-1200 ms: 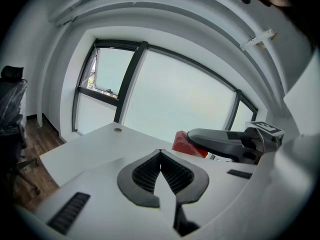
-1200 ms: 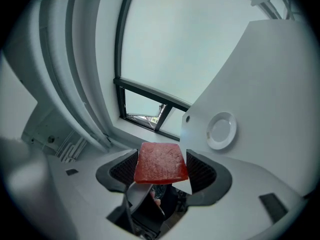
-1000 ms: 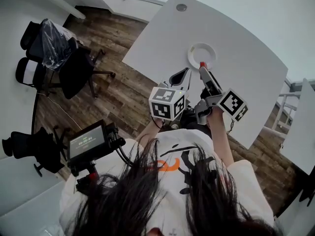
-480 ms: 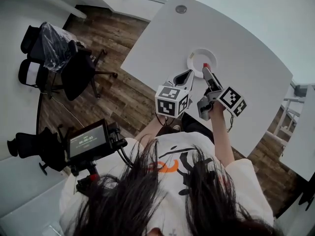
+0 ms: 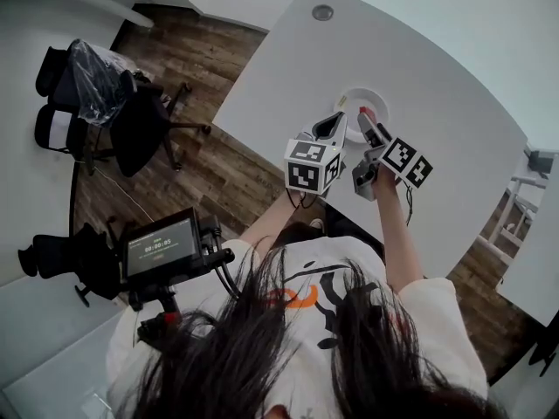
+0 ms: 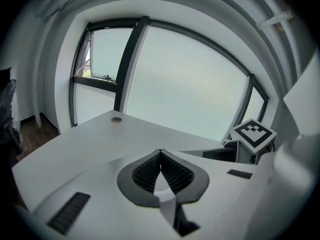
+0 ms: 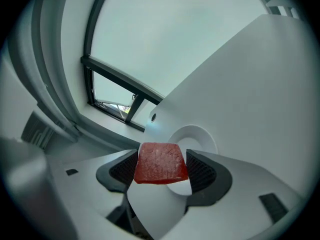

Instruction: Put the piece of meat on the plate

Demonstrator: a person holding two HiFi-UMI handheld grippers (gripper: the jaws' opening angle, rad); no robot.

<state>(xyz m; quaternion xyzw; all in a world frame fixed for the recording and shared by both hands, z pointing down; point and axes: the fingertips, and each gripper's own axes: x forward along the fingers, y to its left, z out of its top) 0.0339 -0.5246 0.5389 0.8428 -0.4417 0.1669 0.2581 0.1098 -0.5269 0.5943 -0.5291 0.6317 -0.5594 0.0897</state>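
Pinching the piece of meat between its ribbed fingers, the right gripper holds it over the near edge of the plate on the white table. Just left, the left gripper has its jaws pressed together, empty.

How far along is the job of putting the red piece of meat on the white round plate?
Done: the red slab of meat is picked up, clamped in the right gripper. In hand: it hangs by the white round plate. Left: lower and release it. The left gripper is shut, empty.
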